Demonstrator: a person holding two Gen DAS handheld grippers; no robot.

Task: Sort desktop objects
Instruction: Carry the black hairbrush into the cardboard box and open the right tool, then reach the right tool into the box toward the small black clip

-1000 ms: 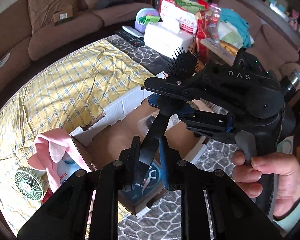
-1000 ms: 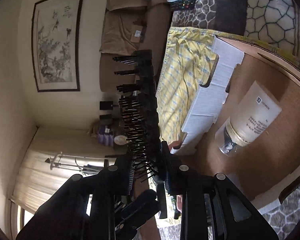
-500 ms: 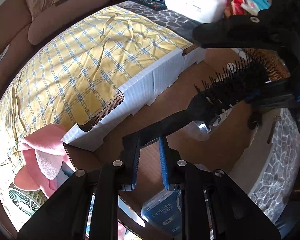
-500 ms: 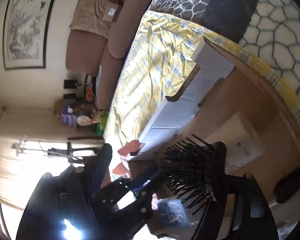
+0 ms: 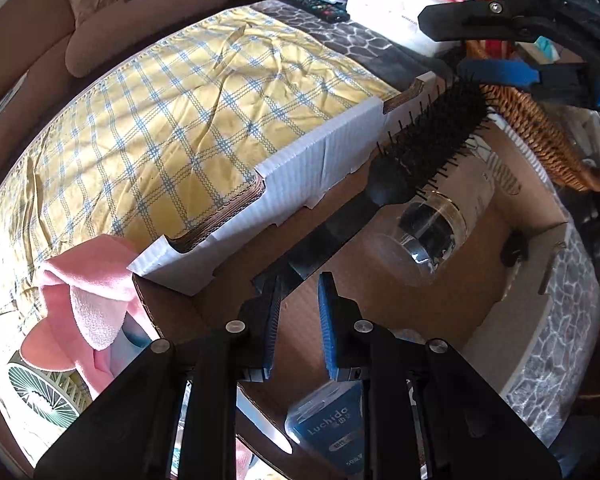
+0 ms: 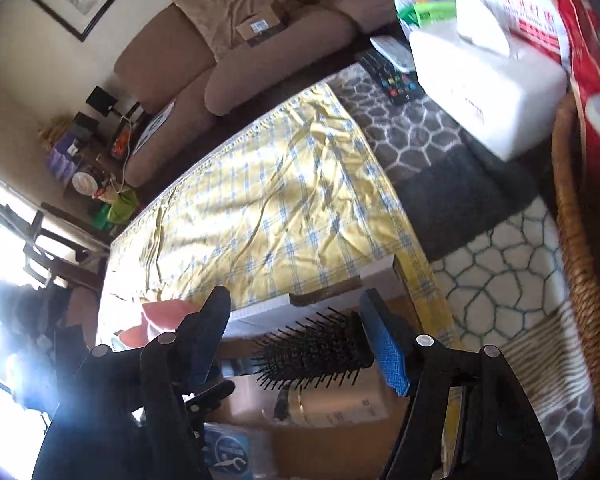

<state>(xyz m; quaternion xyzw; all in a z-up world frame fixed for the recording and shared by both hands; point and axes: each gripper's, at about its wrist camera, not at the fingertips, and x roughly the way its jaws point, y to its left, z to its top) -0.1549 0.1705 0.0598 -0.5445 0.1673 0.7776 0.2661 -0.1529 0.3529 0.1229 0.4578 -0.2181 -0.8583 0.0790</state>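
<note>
A black hairbrush (image 5: 432, 140) hangs tilted over an open cardboard box (image 5: 300, 160). My left gripper (image 5: 300, 284) is shut on the tip of its handle, and the bristled head points away to the upper right. My right gripper (image 5: 442, 46) hovers just above that head. In the right wrist view the hairbrush (image 6: 316, 356) shows between the right gripper's (image 6: 296, 300) fingers, whose jaws are closing without the pads touching it. Under the brush in the box lies a white bottle (image 5: 432, 236) with a clear cap, with a blue pack (image 5: 328, 432) nearer me.
A yellow checked cloth (image 5: 180, 120) covers the table left of the box. A pink cloth (image 5: 84, 292) and a small green fan (image 5: 44, 392) lie at the near left. A wicker basket (image 5: 532, 128) stands right of the box. A white tissue box (image 6: 488, 84) and remotes (image 6: 388, 76) sit at the back.
The right gripper let go of the brush head, opened wide, rolled and drew back above it. The left gripper sank toward the box, and the brush tipped from upright to slanting.
</note>
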